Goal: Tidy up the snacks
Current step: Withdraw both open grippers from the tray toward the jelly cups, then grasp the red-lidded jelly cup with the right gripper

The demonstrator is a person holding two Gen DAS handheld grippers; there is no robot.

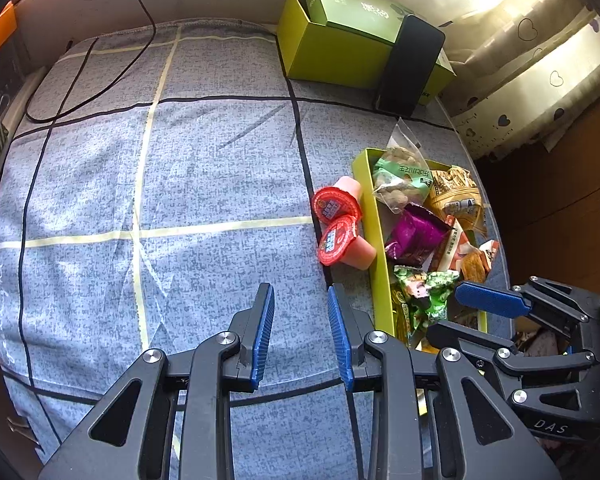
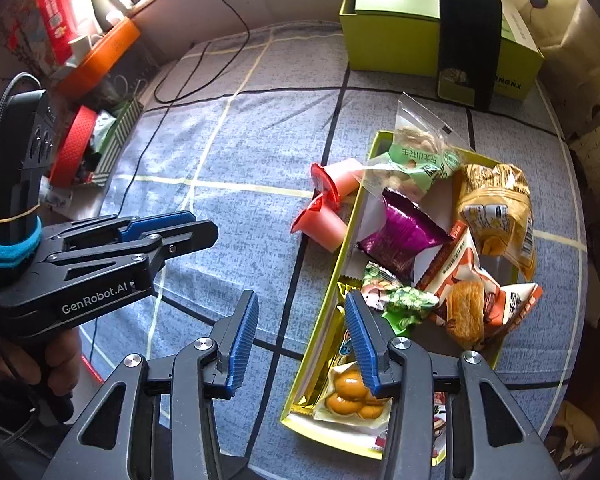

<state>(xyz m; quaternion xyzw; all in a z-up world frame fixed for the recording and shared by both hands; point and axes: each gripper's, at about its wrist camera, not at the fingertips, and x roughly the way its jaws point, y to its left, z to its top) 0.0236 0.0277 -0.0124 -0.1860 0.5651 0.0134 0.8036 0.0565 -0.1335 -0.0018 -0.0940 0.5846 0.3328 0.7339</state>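
Both tools are empty: left tool (image 1: 301, 300) has its jaws nearly together over bare grey checked cloth (image 1: 204, 168), right tool (image 2: 302, 312) stands apart, straddling the near left wall of the yellow-green tray (image 2: 342, 248). Snack packets (image 2: 404, 236) are heaped inside that tray, near the table's right edge. Two pink jelly cups (image 1: 342, 220) lie just outside its left wall. Loads of open cloth to the left.

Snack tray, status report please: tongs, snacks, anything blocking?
Both tongs, left and right, empty. Two jelly cups outside the snack tray. Nothing blocking them.
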